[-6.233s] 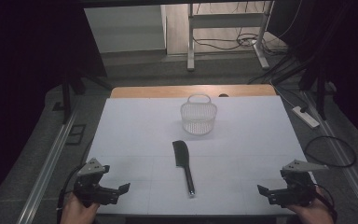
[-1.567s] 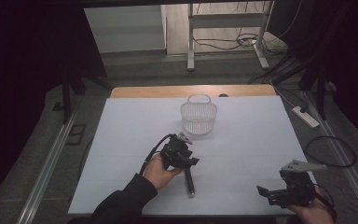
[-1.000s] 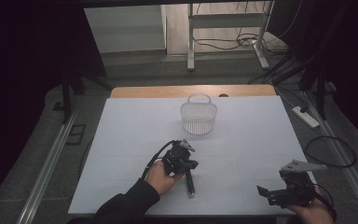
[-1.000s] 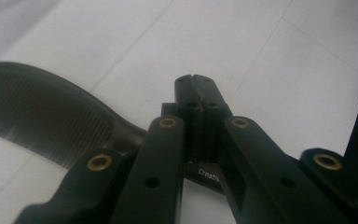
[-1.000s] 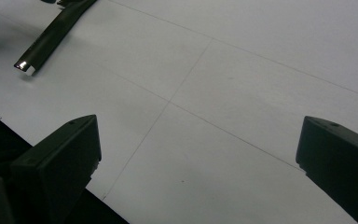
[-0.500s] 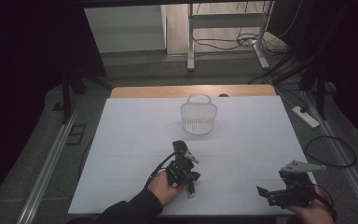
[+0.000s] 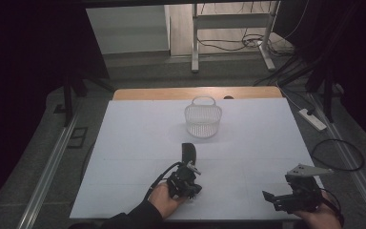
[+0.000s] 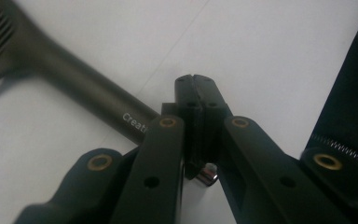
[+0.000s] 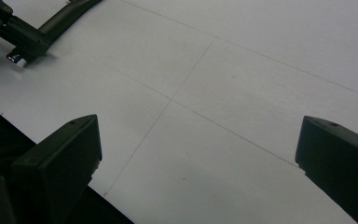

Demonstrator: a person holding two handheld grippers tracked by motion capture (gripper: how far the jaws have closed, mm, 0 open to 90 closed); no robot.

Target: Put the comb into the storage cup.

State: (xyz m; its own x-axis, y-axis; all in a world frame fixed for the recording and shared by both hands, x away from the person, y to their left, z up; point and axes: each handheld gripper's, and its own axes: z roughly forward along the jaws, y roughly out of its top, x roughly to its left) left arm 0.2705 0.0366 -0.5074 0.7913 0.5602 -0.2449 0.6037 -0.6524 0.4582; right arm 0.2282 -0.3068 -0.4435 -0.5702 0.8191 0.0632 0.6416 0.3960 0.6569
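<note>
Black against the white table [image 7: 124,157], a spatula [image 7: 188,153] lies near the middle of the sheet, its flat slotted head pointing toward the far edge and its dark grey handle running back toward the person. The left gripper [image 7: 187,180] has come down over the rear end of that handle. In the left gripper view the 2 jaws are pressed together with almost no gap, closed around the last stretch of the handle; the shiny metal end cap [image 8: 206,174] pokes out just below the pads, and the handle [image 8: 81,88] runs off up and to the left, with pale lettering on it beside the jaws. The spatula rests flat on the table, as far as I can see from the high view. The person's left hand [image 7: 162,199] wraps the gripper body from behind, and a cable loops off to its left.

Beyond the spatula's head, toward the far side, stands a clear ribbed basket [image 7: 203,119] with a handle arched over its top, upright and apart from the spatula.

At the near right corner the right gripper [image 7: 279,199] hovers at the table's edge, well apart from the spatula. Its jaws stand wide apart in the right gripper view, with nothing between them but bare white surface; the left gripper [image 9: 16,35] and the handle show far off at the upper left.
</note>
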